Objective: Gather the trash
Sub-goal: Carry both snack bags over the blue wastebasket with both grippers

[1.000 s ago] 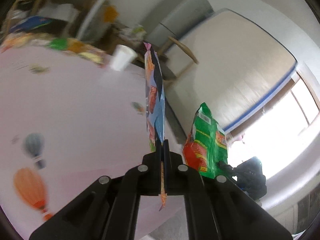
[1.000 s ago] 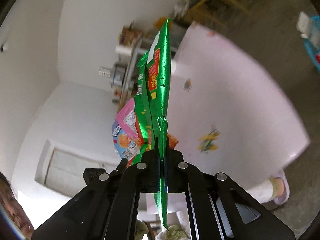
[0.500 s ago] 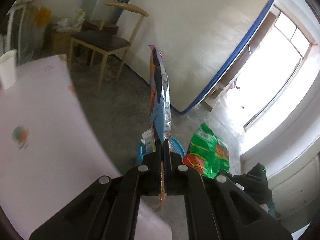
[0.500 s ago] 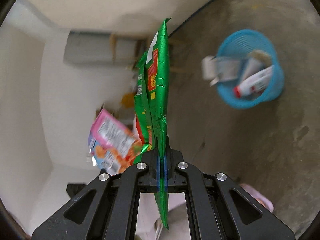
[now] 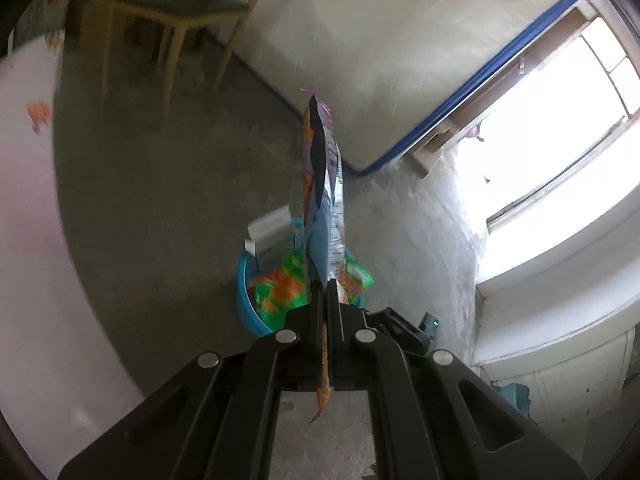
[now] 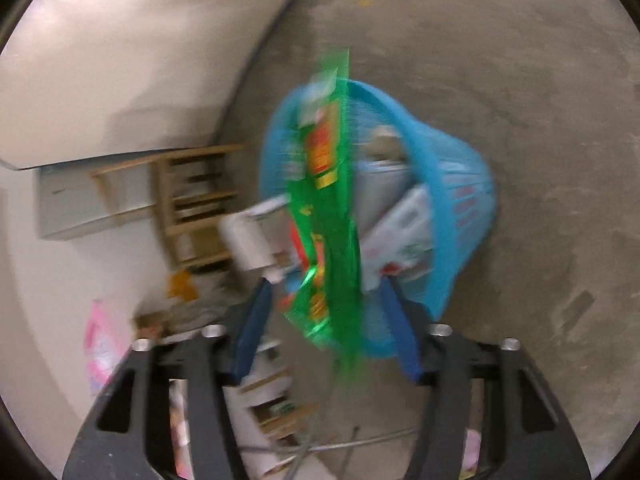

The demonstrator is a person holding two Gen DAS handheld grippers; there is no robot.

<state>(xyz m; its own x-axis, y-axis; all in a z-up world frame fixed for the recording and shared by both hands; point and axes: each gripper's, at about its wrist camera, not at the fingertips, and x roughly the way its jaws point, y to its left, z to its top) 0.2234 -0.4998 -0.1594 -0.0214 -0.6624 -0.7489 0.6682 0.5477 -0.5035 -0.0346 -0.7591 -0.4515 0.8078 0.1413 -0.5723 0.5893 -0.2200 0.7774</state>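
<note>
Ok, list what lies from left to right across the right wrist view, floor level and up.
Pink packet → wooden chair → white paper cup → green foil snack wrapper → blue plastic mesh basket → bare concrete floor.

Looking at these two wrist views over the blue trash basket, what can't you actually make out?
- Right wrist: the green wrapper is smeared by motion; its print is unreadable, and whether it touches the open right gripper.
- Left wrist: the held snack bag hides part of the blue basket.
- Both: the basket's bottom.

Grey concrete floor (image 5: 168,184), wooden chair (image 5: 176,12), perhaps mattress (image 5: 360,52), bright window (image 5: 568,128)
</note>
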